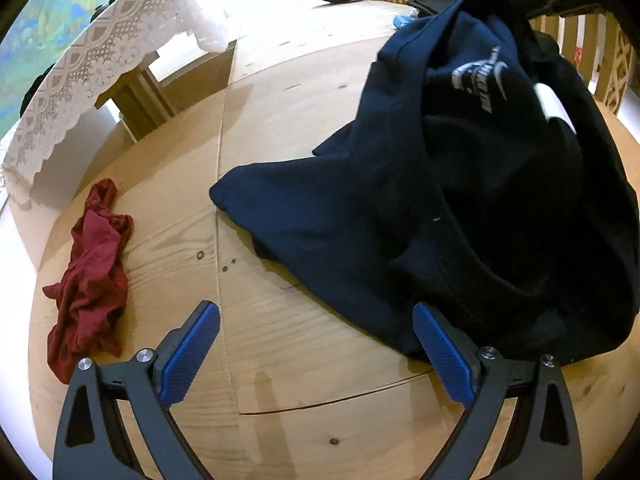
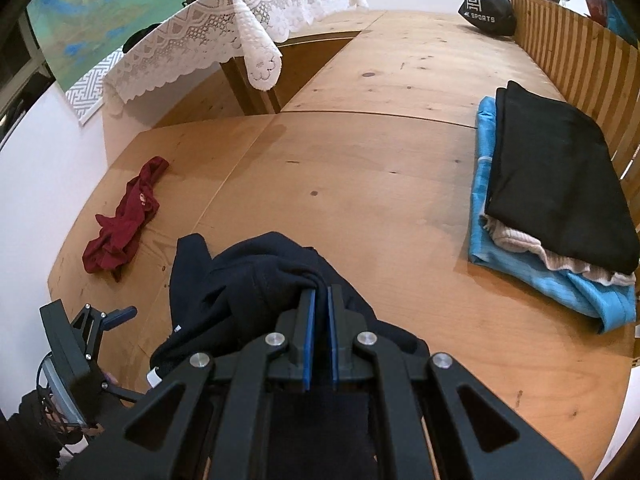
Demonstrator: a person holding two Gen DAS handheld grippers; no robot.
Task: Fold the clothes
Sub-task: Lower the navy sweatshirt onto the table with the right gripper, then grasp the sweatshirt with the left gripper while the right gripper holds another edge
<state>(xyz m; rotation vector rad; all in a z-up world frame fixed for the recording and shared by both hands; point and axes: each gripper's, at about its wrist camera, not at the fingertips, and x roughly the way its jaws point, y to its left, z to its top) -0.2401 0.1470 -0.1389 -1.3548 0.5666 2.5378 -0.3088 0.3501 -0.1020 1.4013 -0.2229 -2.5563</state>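
Blue-padded fingers (image 2: 309, 336) of the right gripper (image 2: 320, 294) pinch a fold of the crumpled navy cotton garment (image 1: 460, 200) on the wooden table (image 1: 304, 120); the left gripper (image 1: 316, 316) gapes empty beside it. Farther off lies a crumpled maroon cloth (image 1: 90, 276), then a folded stack (image 2: 552, 200).

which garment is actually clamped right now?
The navy garment: the right hand-held gripper is shut on a bunched fold of it. The crumpled red garment and the folded stack lie untouched.
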